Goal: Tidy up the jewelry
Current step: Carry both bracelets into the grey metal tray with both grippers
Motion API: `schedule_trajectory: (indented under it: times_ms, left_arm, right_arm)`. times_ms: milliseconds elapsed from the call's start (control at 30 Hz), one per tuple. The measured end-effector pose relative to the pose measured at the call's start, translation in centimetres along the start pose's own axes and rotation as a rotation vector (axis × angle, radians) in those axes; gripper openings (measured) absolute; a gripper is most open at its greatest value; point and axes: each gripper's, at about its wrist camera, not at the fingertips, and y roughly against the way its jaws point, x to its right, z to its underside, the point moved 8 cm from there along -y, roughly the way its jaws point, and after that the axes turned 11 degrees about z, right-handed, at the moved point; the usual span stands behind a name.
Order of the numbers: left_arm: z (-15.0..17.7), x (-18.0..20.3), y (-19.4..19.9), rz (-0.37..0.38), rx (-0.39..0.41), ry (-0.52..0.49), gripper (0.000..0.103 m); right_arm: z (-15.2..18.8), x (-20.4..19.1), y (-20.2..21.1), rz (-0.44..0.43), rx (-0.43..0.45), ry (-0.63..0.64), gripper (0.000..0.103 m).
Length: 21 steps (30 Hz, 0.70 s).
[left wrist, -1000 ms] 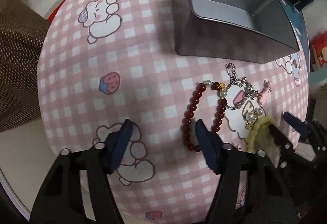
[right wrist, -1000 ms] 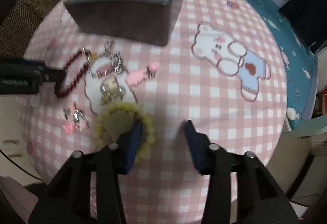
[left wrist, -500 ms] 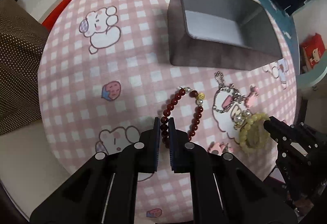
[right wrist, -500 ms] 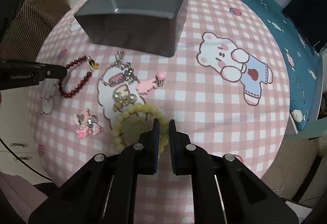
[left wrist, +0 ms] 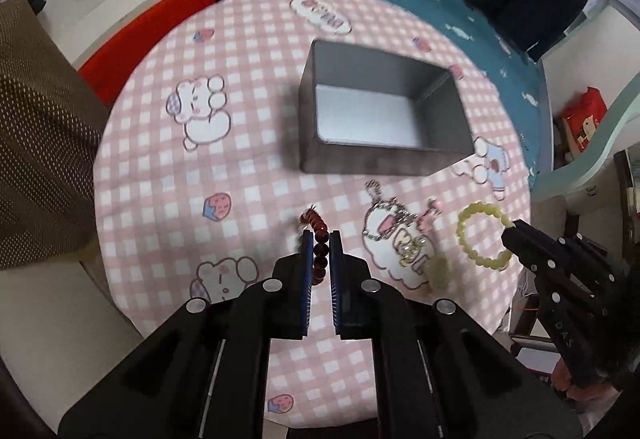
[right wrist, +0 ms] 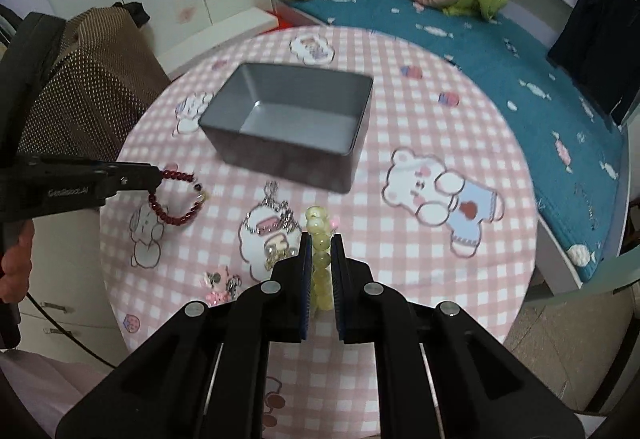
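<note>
My left gripper (left wrist: 320,239) is shut on a dark red bead bracelet (left wrist: 319,237) and holds it above the table; the bracelet hangs from that gripper in the right wrist view (right wrist: 176,199). My right gripper (right wrist: 320,243) is shut on a yellow-green bead bracelet (right wrist: 320,239), which also shows lifted in the left wrist view (left wrist: 482,235). An open grey metal box (left wrist: 384,119) stands behind both on the pink checked tablecloth (left wrist: 248,167). A silver chain (right wrist: 276,215) and pearl earrings (right wrist: 276,251) lie on the cloth between the grippers.
Pink hair clips (right wrist: 220,283) lie near the table's front left edge. A brown chair (right wrist: 80,87) stands left of the round table. A bed with a teal cover (right wrist: 460,39) lies behind.
Both grippers closed on their bracelets and lifted them off the cloth. Both have drawn back and up, so the box looks further away.
</note>
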Motion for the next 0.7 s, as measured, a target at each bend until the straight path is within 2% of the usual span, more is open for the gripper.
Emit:
schedule_trajectory:
  times_ms: [267,400,567,700]
  left_arm:
    - [-1.5,1.7,2.1,0.017,0.079,-0.029,0.008]
    - [-2.9,2.9,3.8,0.043,0.131,-0.050,0.008]
    - [-5.3,4.6,4.7,0.125,0.175,-0.067,0.008]
    - [-7.2,5.4,3.8,0.161,0.178,-0.069,0.008]
  right_arm:
    - [-2.2,0.4,2.1,0.015,0.077,-0.015,0.008]
    - [-4.2,0.4,3.0,-0.005,0.115,-0.038,0.008]
    - [-6.6,0.2,3.2,-0.013,0.162,-0.038,0.008]
    - [-8.4,0.1,2.5,-0.017,0.179,-0.043,0.008]
